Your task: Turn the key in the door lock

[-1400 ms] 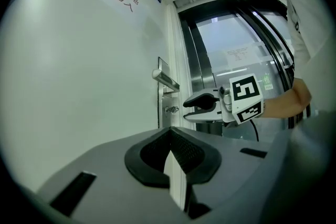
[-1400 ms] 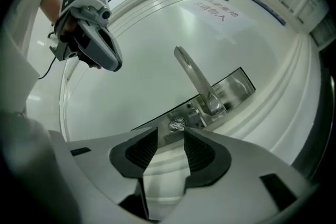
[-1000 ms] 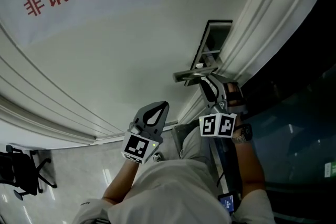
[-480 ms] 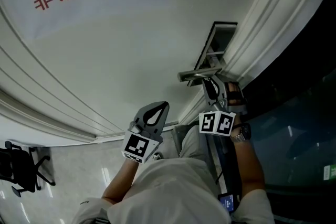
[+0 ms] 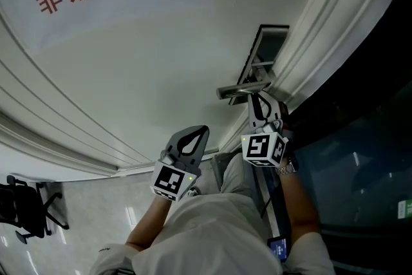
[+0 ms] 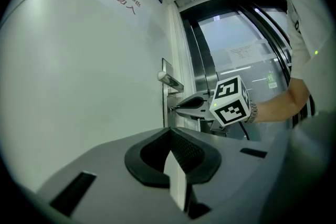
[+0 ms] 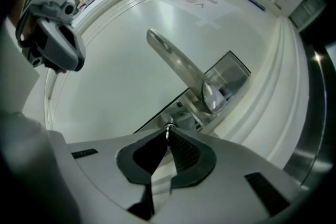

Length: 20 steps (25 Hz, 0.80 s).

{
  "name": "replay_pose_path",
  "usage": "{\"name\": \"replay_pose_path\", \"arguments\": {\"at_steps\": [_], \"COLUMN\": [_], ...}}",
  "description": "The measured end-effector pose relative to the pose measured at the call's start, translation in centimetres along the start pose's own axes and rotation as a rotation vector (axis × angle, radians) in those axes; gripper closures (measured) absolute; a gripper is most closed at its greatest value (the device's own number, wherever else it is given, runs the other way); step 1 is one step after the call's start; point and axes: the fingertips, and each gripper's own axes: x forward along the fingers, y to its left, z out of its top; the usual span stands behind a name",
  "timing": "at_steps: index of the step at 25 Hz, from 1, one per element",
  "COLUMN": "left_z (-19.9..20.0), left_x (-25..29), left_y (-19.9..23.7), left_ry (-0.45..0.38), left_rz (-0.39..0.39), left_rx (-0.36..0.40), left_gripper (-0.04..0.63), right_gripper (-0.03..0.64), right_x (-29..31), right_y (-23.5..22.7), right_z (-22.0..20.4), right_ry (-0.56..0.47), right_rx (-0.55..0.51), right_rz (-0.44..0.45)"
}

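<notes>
1. The right gripper [image 6: 178,107] has just been closing its jaws; they now pinch the key [image 7: 168,130], a thin metal sliver at their tips.
2. The key sits in the lock just under the handle [image 7: 178,65], on the plate [image 7: 231,73] near the edge of the door [image 7: 115,60].
3. The left gripper [image 6: 173,157] hangs well apart from the door, jaws together on nothing; it is best left there.
4. The step in hand looks to be the turn itself; roll the wrist about the line the gripper points along, so that the key spins in place and is not levered.
5. Keep the pinch firm on the key's head; a loose hold would likely let the pads slip round it.
6. Do not push up or sideways; the handle is close above, and a bent key could jam.
7. The key's long axis runs straight into the door, about level, in line with the right gripper.
8. Its tip points into the lock and is hidden; its head points back at the person.
9. The head shows edge-on between the pads; its flat faces lie against them.
</notes>
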Motion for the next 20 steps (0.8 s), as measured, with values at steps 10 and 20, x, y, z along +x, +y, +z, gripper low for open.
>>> {"name": "replay_pose_path", "arguments": {"at_steps": [10, 20], "left_z": [-1.1, -0.9], "left_x": [-0.1, -0.3], "left_y": [-0.7, -0.5], "left_ry": [0.035, 0.031], "left_rz": [-0.009, -0.001], "left_rx": [-0.031, -0.014], "left_gripper": [0.591, 0.591], "right_gripper": [0.601, 0.6], "right_x": [0.1, 0.0], "right_y": [-0.8, -1.5], "right_z": [-0.2, -1.1], "right_ry": [-0.041, -0.116], "right_rx": [0.633, 1.313], "right_rz": [0.017, 0.151]}}
